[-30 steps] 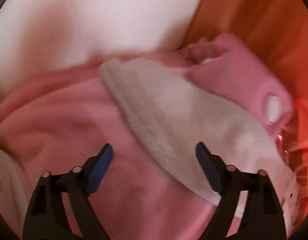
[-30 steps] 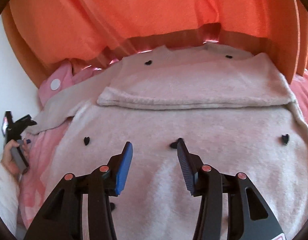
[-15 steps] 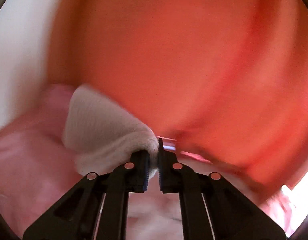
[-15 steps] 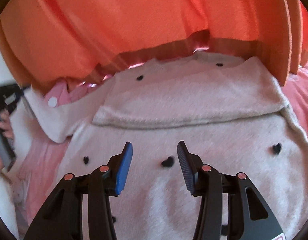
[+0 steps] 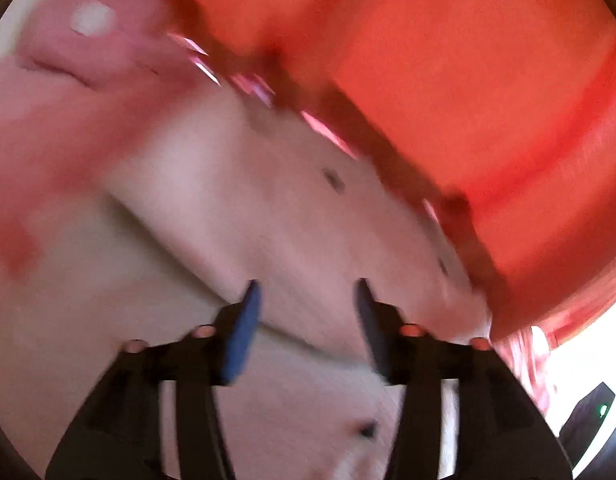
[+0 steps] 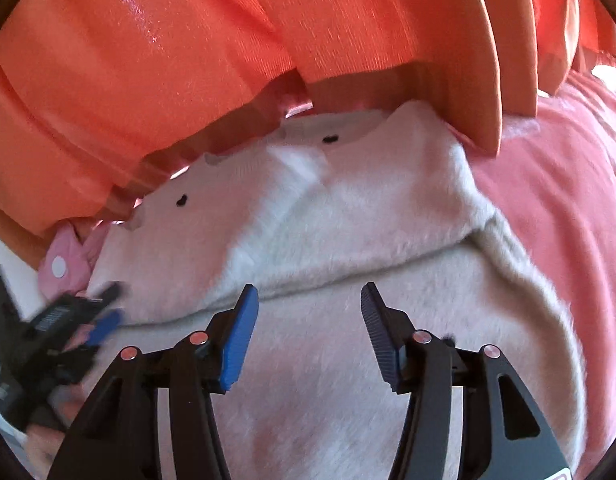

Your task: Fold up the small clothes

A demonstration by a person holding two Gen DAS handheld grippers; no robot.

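- Right gripper (image 6: 308,320) hangs over the fuzzy cream sweater (image 6: 347,360), jaws apart and opening, nothing pinched between them.
- Left gripper (image 5: 306,320) is opening too, empty, blurred, over the sweater's left side.
- The sweater lies flat on a pink blanket (image 6: 555,208), both sleeves folded across its chest.
- Orange curtain (image 6: 228,60) hangs just past the sweater's collar; a pink dotted garment (image 6: 64,268) pokes out at the sweater's left shoulder.

Sleeve (image 6: 180,248) now across the sweater (image 6: 327,360), out of the opening left claw (image 5: 304,320); right claw (image 6: 308,320) opening.
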